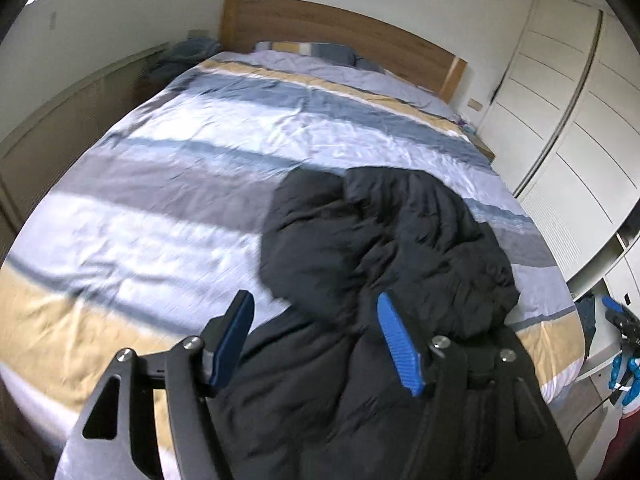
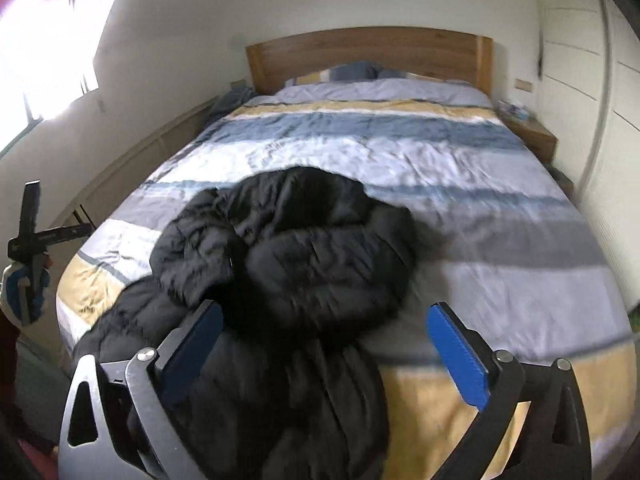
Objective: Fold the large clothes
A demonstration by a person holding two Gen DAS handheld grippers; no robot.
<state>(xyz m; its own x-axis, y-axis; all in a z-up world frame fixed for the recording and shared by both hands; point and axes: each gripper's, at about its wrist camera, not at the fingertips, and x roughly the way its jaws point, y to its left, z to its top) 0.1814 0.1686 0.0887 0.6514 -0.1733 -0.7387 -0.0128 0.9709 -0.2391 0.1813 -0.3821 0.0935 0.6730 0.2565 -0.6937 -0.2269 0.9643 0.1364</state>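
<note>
Nearest the cameras, both claws hang spread apart with nothing between their blue pads. The left claw (image 1: 316, 334) hovers over the near end of the black puffer jacket (image 1: 372, 264), its right pad above the fabric and its left pad over the bedcover; whether either pad touches cloth cannot be told. The right claw (image 2: 326, 342) sits over the same near end, its left pad above the jacket (image 2: 280, 248) and its right pad over bare cover.

The jacket lies crumpled on the foot half of the bed (image 1: 160, 208), heaped into a rounded mound in the middle, with one long portion trailing toward the foot edge and apparently draping over it. It looks quilted and puffy, so it is probably light for its bulk, soft, springy and inclined to re-inflate after pressing. The shell seems smooth and likely slippery, so a shallow pinch may slide off. A better hold is probably a seamed edge: hem, shoulder or collar, with a full fold of fabric between the pads. No such edge is clearly readable in the heap, so the trailing near portion looks the most reachable start for spreading it flat.

Beyond the mound, the striped cover runs wrinkled to the pillows (image 2: 356, 70) and wooden headboard (image 2: 368, 56).
</note>
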